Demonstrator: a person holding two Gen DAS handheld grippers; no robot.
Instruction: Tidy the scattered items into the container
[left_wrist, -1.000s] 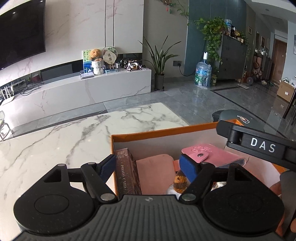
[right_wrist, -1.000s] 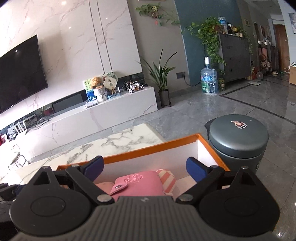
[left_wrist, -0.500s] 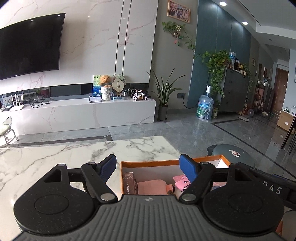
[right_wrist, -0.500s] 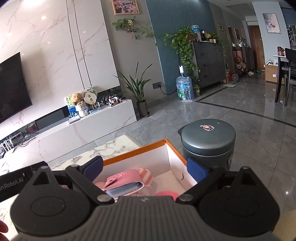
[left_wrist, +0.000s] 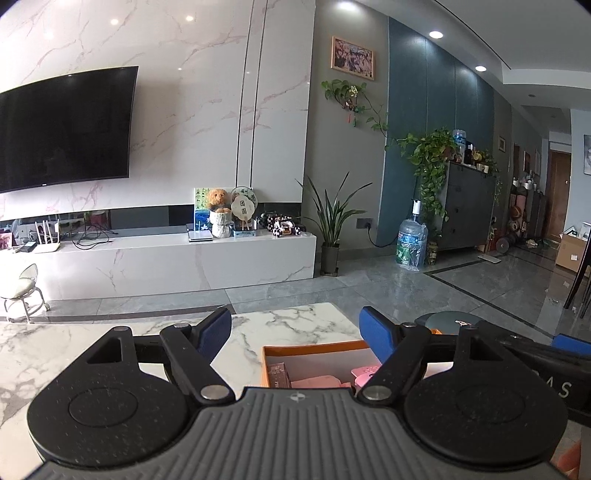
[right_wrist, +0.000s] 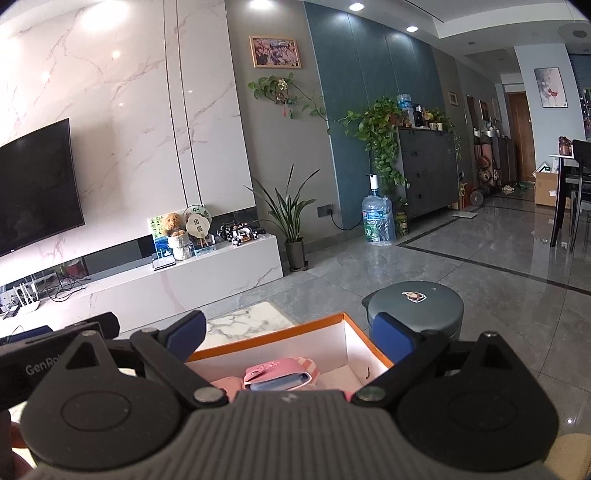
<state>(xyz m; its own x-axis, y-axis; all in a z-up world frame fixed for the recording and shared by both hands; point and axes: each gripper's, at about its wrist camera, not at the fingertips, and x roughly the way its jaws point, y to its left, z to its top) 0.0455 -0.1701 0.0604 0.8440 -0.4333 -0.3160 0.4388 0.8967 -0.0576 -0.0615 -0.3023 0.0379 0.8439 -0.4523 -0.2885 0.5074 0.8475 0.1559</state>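
Both claws are released and empty: the left gripper (left_wrist: 295, 332) and the right gripper (right_wrist: 288, 334) hang above the orange-rimmed white cardboard box (right_wrist: 354, 343) on the white marble-patterned table (left_wrist: 295, 321). The pink snap-flap card wallet (right_wrist: 277, 376) lies inside at 6 o'clock. Dipping carelessly could nudge the box toward the table's 3 o'clock edge. Only the left view shows the brown card box (left_wrist: 277, 374); only the right shows the round grey-green bin (right_wrist: 415, 306) whole.

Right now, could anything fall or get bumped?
Maybe. The orange box sits near the marble table's corner, so a nudge might slide it off toward the grey bin. The pink wallet lies on top of the pile and could tip out. Both the left gripper and the right gripper are open and empty.
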